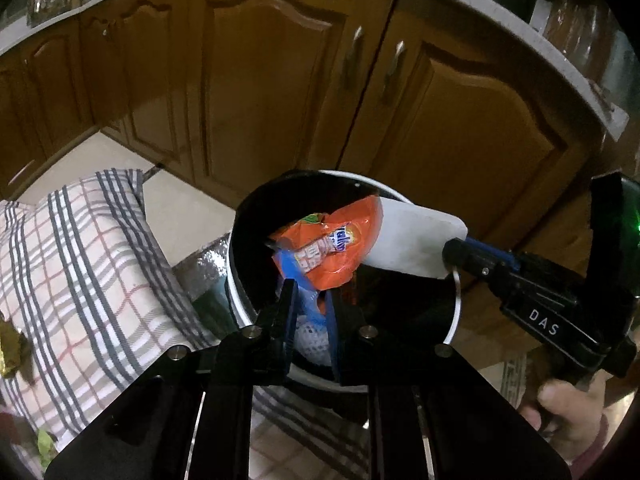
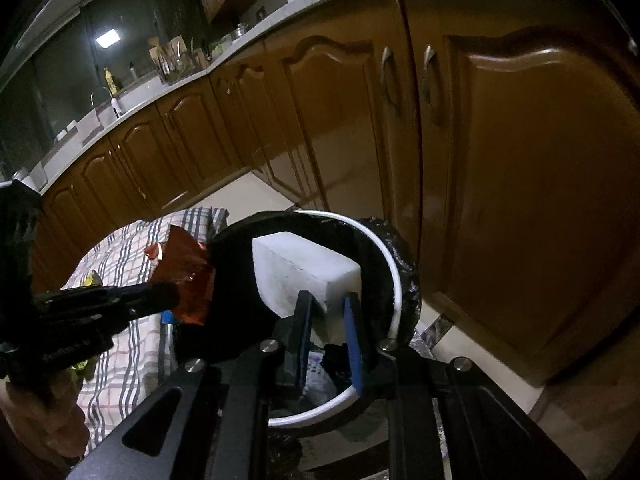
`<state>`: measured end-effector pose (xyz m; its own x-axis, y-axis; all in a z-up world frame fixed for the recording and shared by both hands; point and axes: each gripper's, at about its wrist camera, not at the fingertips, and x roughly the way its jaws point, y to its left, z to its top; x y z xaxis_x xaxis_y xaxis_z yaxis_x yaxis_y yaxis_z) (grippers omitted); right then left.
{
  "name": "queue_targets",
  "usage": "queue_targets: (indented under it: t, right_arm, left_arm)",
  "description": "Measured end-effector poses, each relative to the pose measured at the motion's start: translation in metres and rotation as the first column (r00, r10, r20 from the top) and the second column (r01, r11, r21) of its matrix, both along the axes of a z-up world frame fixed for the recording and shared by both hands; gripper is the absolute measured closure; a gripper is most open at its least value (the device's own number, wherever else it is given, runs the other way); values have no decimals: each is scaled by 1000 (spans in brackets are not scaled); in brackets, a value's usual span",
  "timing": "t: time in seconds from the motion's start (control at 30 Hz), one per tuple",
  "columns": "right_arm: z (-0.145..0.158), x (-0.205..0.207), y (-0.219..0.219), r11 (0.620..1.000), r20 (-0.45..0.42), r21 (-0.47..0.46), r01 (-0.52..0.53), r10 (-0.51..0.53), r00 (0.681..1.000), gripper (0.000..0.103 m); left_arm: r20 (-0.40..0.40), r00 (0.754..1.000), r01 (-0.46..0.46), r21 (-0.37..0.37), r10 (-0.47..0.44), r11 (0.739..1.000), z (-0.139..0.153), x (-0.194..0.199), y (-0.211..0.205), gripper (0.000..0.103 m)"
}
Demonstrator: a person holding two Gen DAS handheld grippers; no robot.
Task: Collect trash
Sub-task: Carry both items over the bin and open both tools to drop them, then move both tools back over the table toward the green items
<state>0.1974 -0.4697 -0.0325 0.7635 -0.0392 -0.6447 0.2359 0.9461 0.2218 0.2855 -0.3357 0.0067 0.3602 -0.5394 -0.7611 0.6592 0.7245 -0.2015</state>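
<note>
While both loads hang over the bin (image 1: 456, 320), it sits straight below each gripper.
Left gripper (image 1: 310, 300) pinches orange wrapper (image 1: 340, 248); right gripper (image 2: 328, 320) clamps white block (image 2: 304, 268), long axis pointing away from it.

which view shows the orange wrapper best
The left wrist view: the orange wrapper faces the camera over the bin, print visible. The right wrist view shows it only dark and edge-on, beside the left gripper.

Both tongs (image 1: 310, 300) (image 2: 328, 316) angled downward, clamped
</note>
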Motion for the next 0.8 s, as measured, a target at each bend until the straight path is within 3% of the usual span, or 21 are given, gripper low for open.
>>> queue_targets:
  t: [0.07,0.13,0.2,0.37,0.57,0.63,0.8]
  right_arm:
    - [-2,1,-3,1000,-5,17,-3,3,1000,80]
    - [-2,2,-6,1000,-2,26,0,0,1000,76]
    - [-2,-1,-7,999,7,37,5,-5,1000,65]
    - [2,-14,-9,996,57,89,10,-15,998,64]
    - [11,-34,4,990,156,139,-9,-13,988,27]
    - [12,-38,12,988,180,152,-23,-4,984,26]
    - [10,-45,34,981,210,186,-60,20,977,26]
  left_arm:
    - [0,1000,12,7,-12,1000,-1,-2,-4,80]
    - [17,1000,12,14,-12,1000,0,-5,-5,59]
    - [31,999,9,10,-9,1000,1,-9,-4,58]
    - [42,999,-19,-30,20,999,8,-18,17,57]
    - [65,994,-84,-83,89,993,12,-37,60,55]
    - [71,990,-115,-99,123,988,13,-44,78,49]
    - [92,977,-179,-136,192,974,15,-61,125,49]
